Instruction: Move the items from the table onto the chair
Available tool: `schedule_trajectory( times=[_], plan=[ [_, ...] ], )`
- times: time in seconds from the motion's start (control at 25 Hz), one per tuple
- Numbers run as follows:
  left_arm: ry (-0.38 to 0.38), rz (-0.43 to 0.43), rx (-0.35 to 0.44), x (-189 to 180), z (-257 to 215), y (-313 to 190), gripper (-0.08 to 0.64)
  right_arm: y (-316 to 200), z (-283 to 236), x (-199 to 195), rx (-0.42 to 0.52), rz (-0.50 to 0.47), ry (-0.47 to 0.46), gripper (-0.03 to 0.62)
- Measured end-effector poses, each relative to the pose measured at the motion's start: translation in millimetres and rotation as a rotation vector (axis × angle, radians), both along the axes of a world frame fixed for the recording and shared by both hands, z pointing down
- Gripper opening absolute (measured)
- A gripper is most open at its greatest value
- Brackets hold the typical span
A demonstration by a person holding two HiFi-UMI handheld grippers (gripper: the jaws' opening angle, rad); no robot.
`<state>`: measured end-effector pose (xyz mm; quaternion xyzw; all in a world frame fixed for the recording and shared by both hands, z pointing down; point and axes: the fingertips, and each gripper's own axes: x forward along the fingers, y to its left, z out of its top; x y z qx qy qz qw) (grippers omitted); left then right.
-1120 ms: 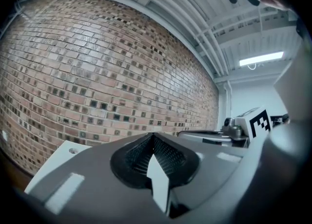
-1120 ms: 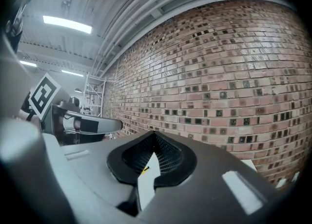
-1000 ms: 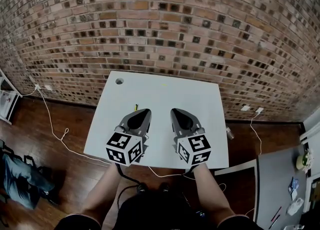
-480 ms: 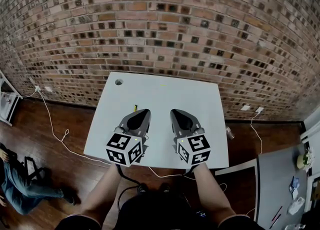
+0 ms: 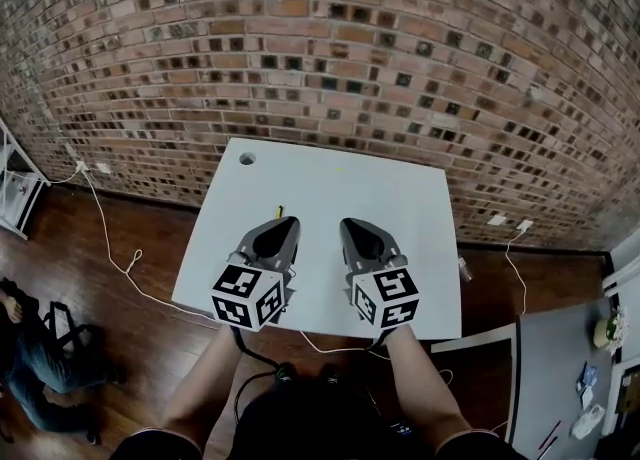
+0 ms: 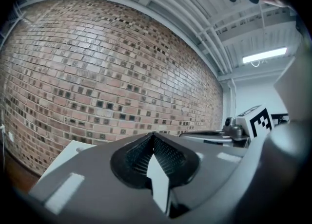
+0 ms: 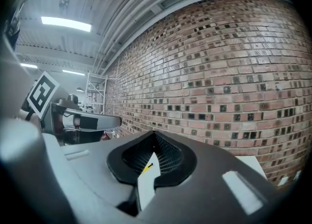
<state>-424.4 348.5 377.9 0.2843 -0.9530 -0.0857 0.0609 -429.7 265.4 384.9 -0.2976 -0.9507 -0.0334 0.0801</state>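
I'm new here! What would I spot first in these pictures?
Most likely the two grippers with black-and-white marker cubes: the left gripper and the right gripper, both shut, side by side over the white table. A huge brick wall rises behind it, and a tiny yellow thing lies on the table just ahead of the left gripper.
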Motion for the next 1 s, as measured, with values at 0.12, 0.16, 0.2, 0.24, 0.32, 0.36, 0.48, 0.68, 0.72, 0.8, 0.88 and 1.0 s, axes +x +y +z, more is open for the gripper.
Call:
schedule_trajectory(
  times=[0.12,0.16,0.2,0.24,0.32,0.36,0.48,0.68,0.72,0.8,0.88,1.0],
  plan=[
    [0.008,-0.035,-0.012,-1,8,16,0.012,15,11,-5,0.003,-0.024,0.032,0.002],
    [0.014,-0.048,-0.016,-2,12,23,0.012,22,18,-8,0.004,-0.032,0.047,0.002],
    [0.022,-0.062,-0.019,-2,17,30,0.012,29,25,-12,0.007,-0.039,0.066,0.002],
    [0.032,-0.076,-0.023,-3,23,39,0.012,37,34,-15,0.011,-0.046,0.087,0.002],
    [0.054,-0.105,-0.03,-5,35,56,0.012,55,55,-24,0.026,-0.055,0.135,0.003],
    [0.067,-0.118,-0.034,-6,41,65,0.012,64,67,-29,0.034,-0.057,0.164,0.003],
    [0.108,-0.148,-0.044,-7,59,88,0.012,88,107,-44,0.06,-0.059,0.261,0.034],
    [0.138,-0.164,-0.05,-10,75,113,0.012,120,165,-79,0.112,-0.036,0.387,0.101],
    [0.142,-0.163,-0.051,-11,78,117,0.012,124,176,-87,0.121,-0.022,0.409,0.11],
    [0.15,-0.161,-0.055,-12,84,123,0.012,130,196,-102,0.144,0.013,0.447,0.132],
    [0.161,-0.16,-0.055,-12,90,129,0.012,135,213,-114,0.17,0.047,0.48,0.141],
    [0.18,-0.16,-0.047,-13,98,135,0.012,137,236,-131,0.191,0.104,0.534,0.141]
  ],
)
